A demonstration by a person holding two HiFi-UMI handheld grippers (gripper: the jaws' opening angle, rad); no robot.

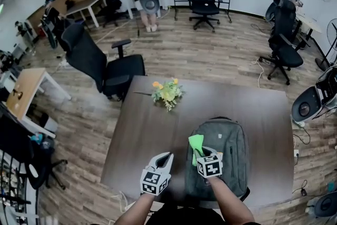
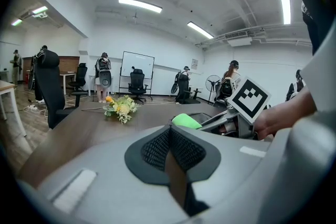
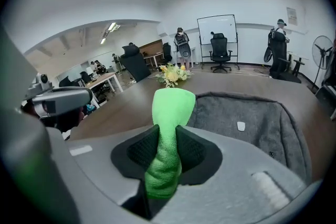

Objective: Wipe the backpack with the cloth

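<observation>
The grey backpack lies flat on the near right part of the dark brown counter. Its long axis runs near to far, with the carry handle at the far end. Its face is a coarse woven fabric with a soft padded look, and a small pale tag is sewn near the middle.

The right gripper is the one at work. Its dark, textured fingers are clamped on a bright green cloth, a fleecy, towel-like piece bunched into a thick roll that stands out past the fingertips with its free end folded over.

In the head view the cloth sits over the left side of the backpack, about halfway along it. Whether it actually touches the fabric cannot be told. From the right gripper's own view most of the bag spreads ahead and to the right of the fingers, so a wiping stroke would likely run rightward or away along the long axis.

The left gripper hangs over bare counter just left of the bag, its fingers closed together on nothing. It is close enough to steady the bag if the soft fabric drags. A small bunch of yellow flowers lies farther off, well apart from the bag.
</observation>
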